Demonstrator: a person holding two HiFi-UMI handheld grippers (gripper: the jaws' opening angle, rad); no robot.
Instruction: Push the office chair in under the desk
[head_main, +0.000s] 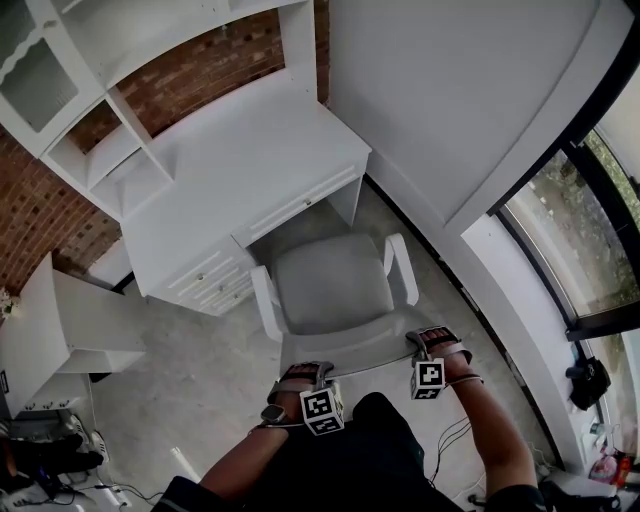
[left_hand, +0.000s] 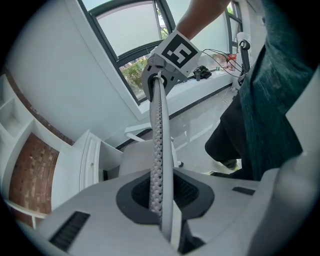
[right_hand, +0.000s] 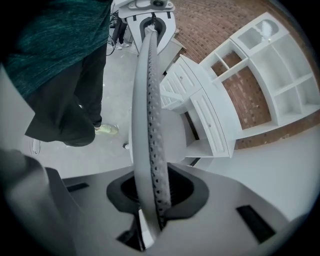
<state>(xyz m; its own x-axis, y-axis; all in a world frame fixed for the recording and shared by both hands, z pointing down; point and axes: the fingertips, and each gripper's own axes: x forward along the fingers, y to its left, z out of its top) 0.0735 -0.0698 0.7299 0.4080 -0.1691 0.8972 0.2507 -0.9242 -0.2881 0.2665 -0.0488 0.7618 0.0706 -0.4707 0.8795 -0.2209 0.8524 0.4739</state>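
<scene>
The grey office chair (head_main: 330, 285) stands with its seat facing the white desk (head_main: 240, 165), white armrests on either side, partly in front of the desk's knee gap. Both grippers clamp the top edge of the chair's backrest (head_main: 365, 352). My left gripper (head_main: 303, 373) is shut on its left end, my right gripper (head_main: 432, 342) on its right end. In the left gripper view the perforated backrest edge (left_hand: 158, 130) runs from my left gripper (left_hand: 161, 195) up to the right gripper (left_hand: 172, 55). The right gripper view shows the backrest edge (right_hand: 147, 100) between the pads of my right gripper (right_hand: 150, 192).
A drawer unit (head_main: 205, 280) sits under the desk's left side, and a white shelf hutch (head_main: 110, 150) stands against the brick wall. A white wall panel (head_main: 470, 110) and a window (head_main: 575, 225) are to the right. Cables (head_main: 450, 435) lie on the floor. A low white table (head_main: 60, 325) stands at left.
</scene>
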